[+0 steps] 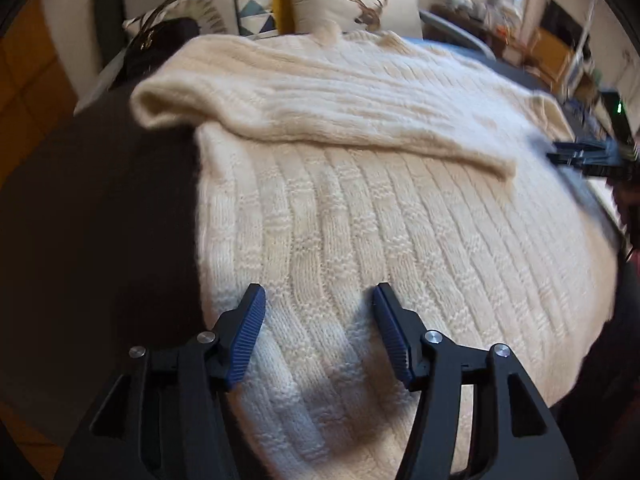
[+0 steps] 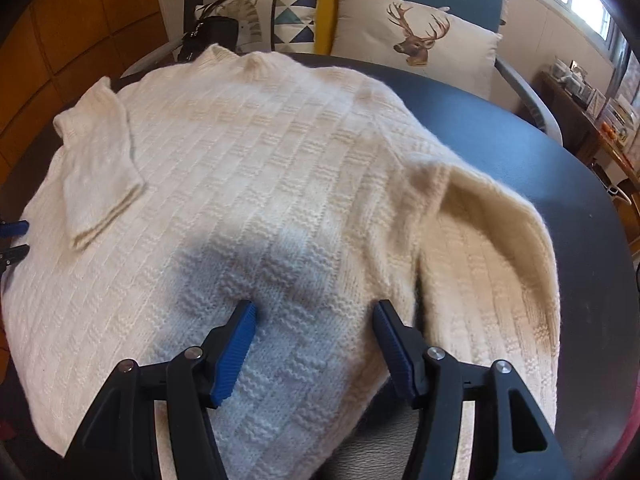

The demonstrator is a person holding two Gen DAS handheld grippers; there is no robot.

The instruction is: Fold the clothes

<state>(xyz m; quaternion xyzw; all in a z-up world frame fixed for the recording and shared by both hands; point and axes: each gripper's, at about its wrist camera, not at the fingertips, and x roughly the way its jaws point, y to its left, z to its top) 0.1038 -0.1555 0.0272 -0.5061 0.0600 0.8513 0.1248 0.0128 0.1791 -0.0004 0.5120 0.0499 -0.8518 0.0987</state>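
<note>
One cream knit sweater (image 2: 248, 168) lies flat on the dark worktop (image 2: 520, 128) under both tongs, one sleeve (image 1: 320, 108) folded across its body ahead of the left tongs (image 1: 319, 300), which gape empty, as do the right tongs (image 2: 314, 314) beside the other sleeve (image 2: 492, 248).

Bare dark surface (image 2: 520, 128) lies right of the sweater (image 2: 248, 168); cushions (image 2: 416, 36) and a black bag (image 1: 160, 44) crowd its far edge.
</note>
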